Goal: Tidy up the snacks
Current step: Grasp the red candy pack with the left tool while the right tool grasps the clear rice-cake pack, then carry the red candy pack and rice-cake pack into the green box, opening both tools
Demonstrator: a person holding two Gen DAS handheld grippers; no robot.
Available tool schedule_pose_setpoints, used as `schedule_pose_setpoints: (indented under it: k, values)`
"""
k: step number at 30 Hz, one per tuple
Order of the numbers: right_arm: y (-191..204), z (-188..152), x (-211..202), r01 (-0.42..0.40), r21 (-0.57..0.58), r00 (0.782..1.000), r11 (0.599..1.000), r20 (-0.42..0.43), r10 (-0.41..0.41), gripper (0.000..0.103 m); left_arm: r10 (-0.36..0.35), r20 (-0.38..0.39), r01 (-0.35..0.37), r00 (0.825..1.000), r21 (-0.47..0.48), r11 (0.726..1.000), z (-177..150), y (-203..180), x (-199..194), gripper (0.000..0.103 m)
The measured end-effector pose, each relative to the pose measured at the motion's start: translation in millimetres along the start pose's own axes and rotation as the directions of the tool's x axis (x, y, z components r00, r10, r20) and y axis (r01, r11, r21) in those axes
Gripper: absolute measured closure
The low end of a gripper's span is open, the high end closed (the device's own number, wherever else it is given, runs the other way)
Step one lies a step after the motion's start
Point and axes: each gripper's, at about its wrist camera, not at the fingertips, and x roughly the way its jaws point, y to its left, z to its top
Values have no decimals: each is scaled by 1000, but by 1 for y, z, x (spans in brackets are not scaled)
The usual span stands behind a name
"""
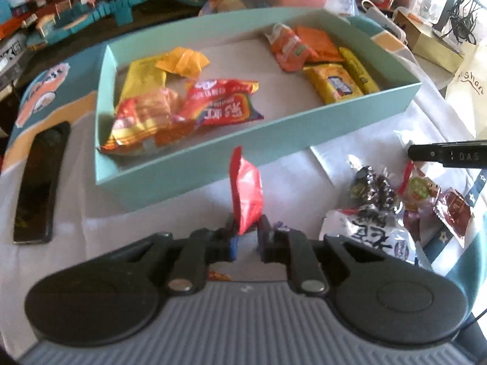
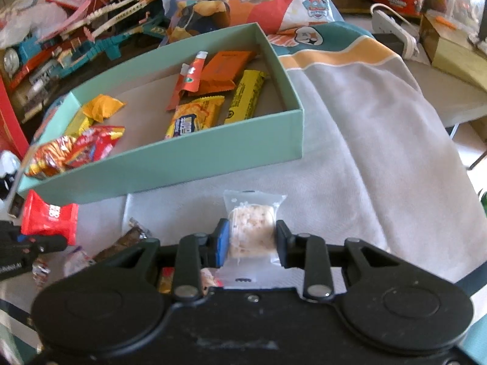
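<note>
Left gripper (image 1: 246, 233) pinches red packet (image 1: 247, 194).

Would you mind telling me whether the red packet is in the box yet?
Out. The left gripper holds the red packet upright in front of the box, short of its near wall.

Red packet (image 1: 247, 193) upright in tongs, rice cake (image 2: 252, 233) (clear-wrapped) gripped — teal box (image 1: 274, 144) behind
</note>
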Motion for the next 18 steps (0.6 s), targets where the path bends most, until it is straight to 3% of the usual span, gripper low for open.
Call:
schedule_pose_setpoints:
  k: [5,11,18]
  values:
    - [0,-1,-14,-11,15,1000,1000,19,10,72,-20,2,21,1000,-39,999,-2,5,-8,91]
    - [7,1,-35,-38,13,998,999,53,38,72,-49,58,54,997,-76,996,-2,11,-33,91]
    - [29,29,-54,-125,0,988,992,95,124,72,-72,136,85,988,-89,992,24,18,-58,91]
